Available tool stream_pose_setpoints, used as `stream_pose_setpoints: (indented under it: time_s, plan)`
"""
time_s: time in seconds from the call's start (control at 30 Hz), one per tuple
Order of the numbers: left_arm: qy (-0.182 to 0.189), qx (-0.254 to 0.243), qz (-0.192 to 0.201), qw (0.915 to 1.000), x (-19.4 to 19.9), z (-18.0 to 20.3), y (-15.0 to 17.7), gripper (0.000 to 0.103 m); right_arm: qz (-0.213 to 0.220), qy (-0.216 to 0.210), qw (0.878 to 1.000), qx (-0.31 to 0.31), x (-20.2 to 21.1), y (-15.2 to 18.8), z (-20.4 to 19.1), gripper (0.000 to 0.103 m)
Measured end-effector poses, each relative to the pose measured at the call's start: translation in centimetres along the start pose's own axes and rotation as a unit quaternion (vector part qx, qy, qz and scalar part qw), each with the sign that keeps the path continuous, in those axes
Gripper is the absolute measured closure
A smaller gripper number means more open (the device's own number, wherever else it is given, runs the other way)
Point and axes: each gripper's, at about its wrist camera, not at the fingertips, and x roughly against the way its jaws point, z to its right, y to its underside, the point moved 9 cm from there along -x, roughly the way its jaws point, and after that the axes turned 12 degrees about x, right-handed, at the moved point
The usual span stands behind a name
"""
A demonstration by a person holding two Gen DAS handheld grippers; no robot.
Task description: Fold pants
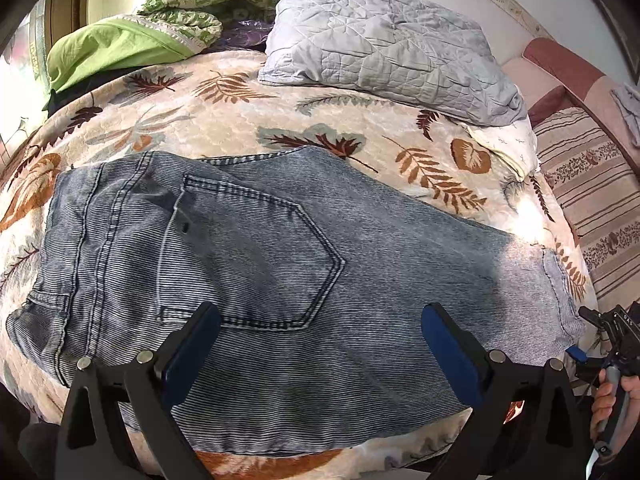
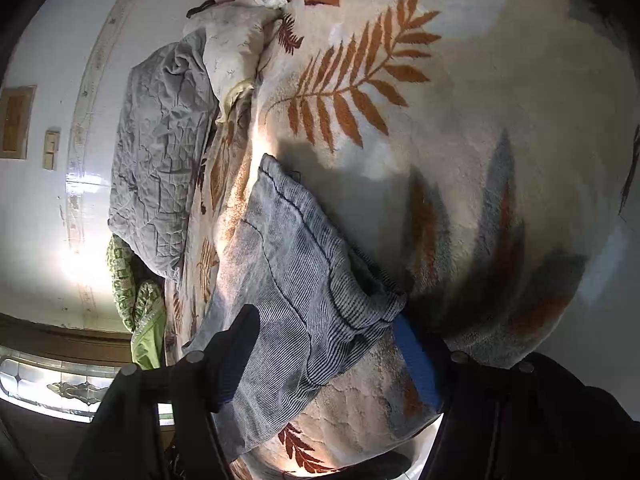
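Note:
Blue-grey denim pants [image 1: 280, 272] lie folded on the leaf-print blanket [image 1: 224, 112], back pocket up, waistband to the left. My left gripper [image 1: 320, 320] is open, hovering over the pants' near part, nothing between its fingers. My right gripper [image 2: 326, 332] is open, its fingers on either side of the pants' hem end [image 2: 304, 280]; it also shows in the left wrist view [image 1: 600, 332] at the pants' right end, held by a hand.
A grey quilted pillow [image 1: 384, 44] and a green pillow [image 1: 112, 48] lie at the far side of the bed. A striped cushion [image 1: 592, 200] is on the right. The bed's near edge is just below the pants.

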Motion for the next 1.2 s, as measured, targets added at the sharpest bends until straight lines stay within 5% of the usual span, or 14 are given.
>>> stream_pose_setpoints:
  time_s: [0.23,0.37,0.5,0.63,0.73,0.77,0.83,0.87,0.93,1.0,1.07,1.2]
  plan:
    - [-0.002,-0.007,-0.033,0.9994,-2.6,4.0,1.8,0.003,0.005,-0.027,1.000,-0.009,0.3,0.0,0.5,0.030]
    - [0.011,-0.054,-0.034,0.9979,-3.5,8.7,2.7,0.003,0.005,-0.009,1.000,0.006,0.3,0.0,0.0,0.030]
    - [0.045,-0.091,-0.043,0.9939,-4.2,14.0,3.8,0.003,0.008,0.025,0.999,0.031,0.4,-0.1,-0.3,0.054]
    - [-0.023,-0.157,-0.079,0.9842,-8.6,15.9,6.6,0.003,0.000,0.029,0.999,0.026,0.1,-0.2,0.1,0.053]
    - [-0.062,-0.217,-0.043,0.9734,-9.1,16.7,7.0,0.000,-0.001,0.030,0.999,0.026,-0.1,-0.2,0.2,0.052]
    - [-0.062,-0.211,-0.051,0.9743,-9.0,16.7,6.9,0.001,-0.002,0.034,0.999,0.035,-0.1,-0.2,0.0,0.053]
    - [-0.034,-0.192,-0.059,0.9791,-7.8,16.8,6.4,0.018,-0.001,0.049,0.997,0.054,-0.2,-0.3,-0.3,0.075]
    - [-0.029,-0.185,-0.049,0.9812,-7.1,16.7,5.8,0.018,-0.002,0.050,0.997,0.063,-0.2,-0.3,-0.7,0.078]
    - [-0.032,-0.175,-0.030,0.9836,-6.5,16.2,5.2,0.018,0.001,0.066,0.993,0.097,0.0,-0.4,-1.7,0.080]
    - [-0.066,-0.213,-0.075,0.9719,-9.5,15.7,6.8,0.015,0.009,0.079,0.989,0.121,0.3,-0.6,-2.9,0.080]
    - [-0.069,-0.230,-0.038,0.9700,-9.5,15.8,6.2,0.006,0.020,0.095,0.983,0.158,0.9,-0.8,-4.8,0.080]
    - [-0.020,-0.164,-0.073,0.9835,-8.1,14.9,5.0,0.023,0.046,0.106,0.962,0.245,2.1,-0.2,-10.8,0.080]
